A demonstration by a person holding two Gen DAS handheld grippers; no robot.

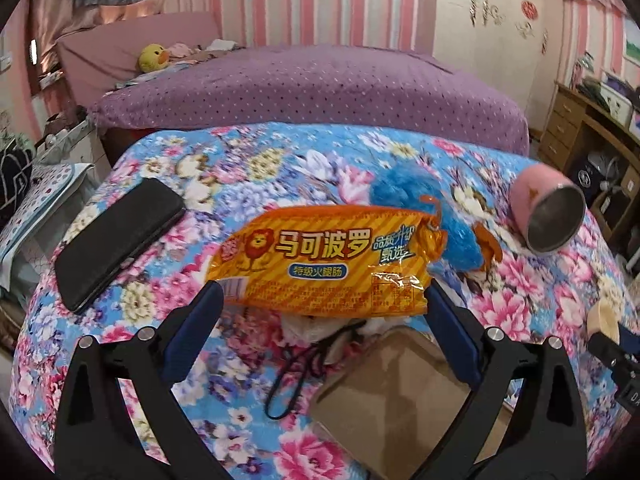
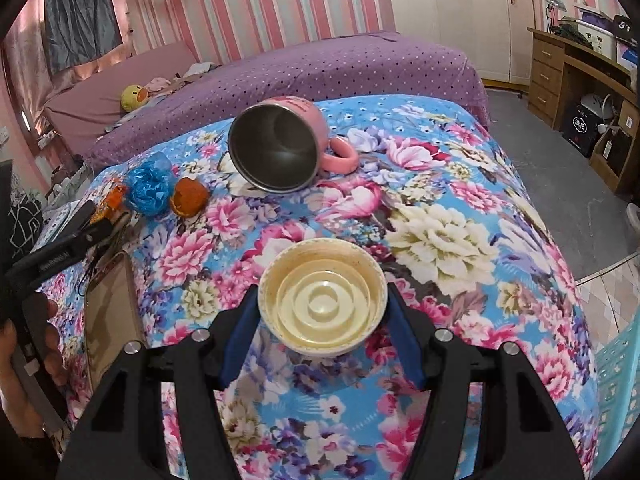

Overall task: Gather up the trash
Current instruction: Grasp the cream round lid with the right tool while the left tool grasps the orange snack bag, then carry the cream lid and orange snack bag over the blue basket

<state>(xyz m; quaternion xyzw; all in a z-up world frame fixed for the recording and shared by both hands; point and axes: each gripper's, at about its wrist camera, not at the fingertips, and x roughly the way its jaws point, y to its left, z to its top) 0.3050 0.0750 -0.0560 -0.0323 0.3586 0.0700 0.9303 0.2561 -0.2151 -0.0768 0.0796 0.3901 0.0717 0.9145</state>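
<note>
My left gripper [image 1: 324, 300] is shut on an orange sausage wrapper [image 1: 320, 258] and holds it above the floral cloth, over a cardboard box [image 1: 396, 396]. Behind the wrapper lies a crumpled blue plastic bag [image 1: 404, 196]; it also shows in the right wrist view [image 2: 148, 184] beside an orange scrap [image 2: 188, 198]. My right gripper [image 2: 322, 312] is shut on a dirty cream paper cup [image 2: 322, 300], its open mouth facing the camera, held above the cloth. The box also shows at the left of the right wrist view [image 2: 108, 312].
A pink mug with a steel inside [image 2: 280, 146] lies tipped on the cloth, also in the left wrist view [image 1: 548, 210]. A black phone [image 1: 120, 240] lies at the left. A black cord [image 1: 304, 364] lies by the box. A purple bed [image 1: 312, 84] is behind, a wooden desk [image 2: 576, 76] to the right.
</note>
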